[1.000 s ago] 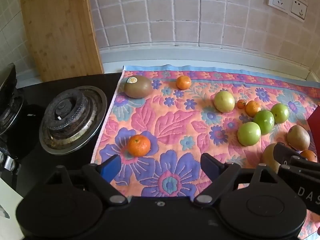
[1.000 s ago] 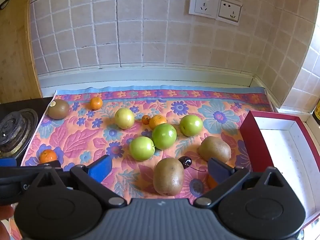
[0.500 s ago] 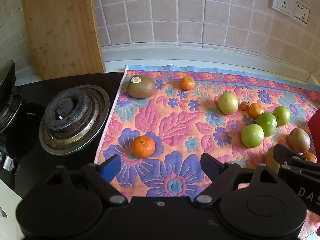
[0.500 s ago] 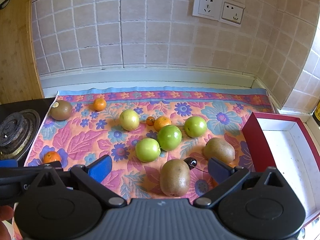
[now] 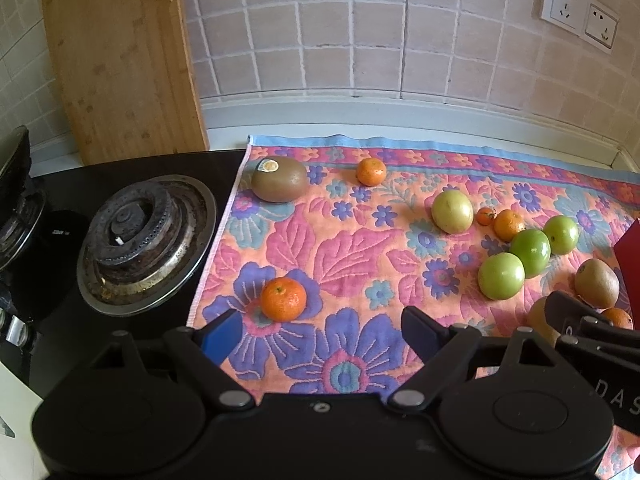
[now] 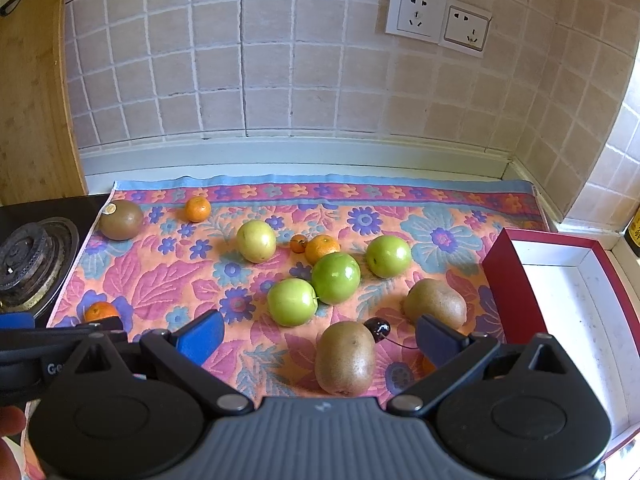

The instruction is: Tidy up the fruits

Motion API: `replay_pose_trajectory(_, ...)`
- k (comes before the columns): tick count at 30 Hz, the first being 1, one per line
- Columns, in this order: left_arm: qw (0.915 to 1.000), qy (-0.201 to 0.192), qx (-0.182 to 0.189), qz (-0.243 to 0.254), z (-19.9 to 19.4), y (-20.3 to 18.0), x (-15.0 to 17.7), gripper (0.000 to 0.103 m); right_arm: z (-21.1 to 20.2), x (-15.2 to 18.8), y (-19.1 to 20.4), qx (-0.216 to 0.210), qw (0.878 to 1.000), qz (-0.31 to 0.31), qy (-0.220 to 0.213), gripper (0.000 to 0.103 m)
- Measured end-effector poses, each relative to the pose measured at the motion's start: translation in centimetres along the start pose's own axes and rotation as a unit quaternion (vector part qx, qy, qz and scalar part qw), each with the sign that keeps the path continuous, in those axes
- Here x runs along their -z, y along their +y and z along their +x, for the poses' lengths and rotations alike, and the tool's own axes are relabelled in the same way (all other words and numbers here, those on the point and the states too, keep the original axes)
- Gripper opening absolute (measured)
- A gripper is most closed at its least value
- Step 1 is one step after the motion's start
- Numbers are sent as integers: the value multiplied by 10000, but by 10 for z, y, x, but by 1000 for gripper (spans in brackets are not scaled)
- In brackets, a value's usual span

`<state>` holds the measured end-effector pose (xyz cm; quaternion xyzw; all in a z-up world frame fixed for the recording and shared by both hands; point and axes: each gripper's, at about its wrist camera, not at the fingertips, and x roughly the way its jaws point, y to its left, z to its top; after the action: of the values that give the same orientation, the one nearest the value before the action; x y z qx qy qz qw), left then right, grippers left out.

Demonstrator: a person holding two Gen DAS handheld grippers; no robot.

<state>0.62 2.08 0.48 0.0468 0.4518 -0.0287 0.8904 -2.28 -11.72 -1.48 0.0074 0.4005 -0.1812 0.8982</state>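
Right tool (image 6: 318, 336), fingers apart and empty, hangs over the near edge of the floral cloth (image 6: 160, 276). Red box (image 6: 496, 268) open just to its right. Nearest kiwi (image 6: 346, 358) lies dead ahead between the fingers, long axis pointing away. Left tool (image 5: 320, 330), also spread and empty; mandarin (image 5: 283, 299) sits just ahead, nearer its left finger.

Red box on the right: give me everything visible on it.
The red box is an open, lidless carton, seemingly cardboard: dark red outer walls and rim, white inside, faintly speckled floor. It looks empty in the part shown; its near end runs out of frame. It sits flat at the right edge of the floral cloth, near the wall corner. No fruit touches it; the closest kiwi lies just left, apart.
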Motion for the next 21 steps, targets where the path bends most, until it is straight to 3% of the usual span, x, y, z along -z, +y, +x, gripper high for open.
replay_pose_trajectory(21,10000,-18,-11,19,-3,-3,3,102,0,1,-5,-7,10000,3,15,103)
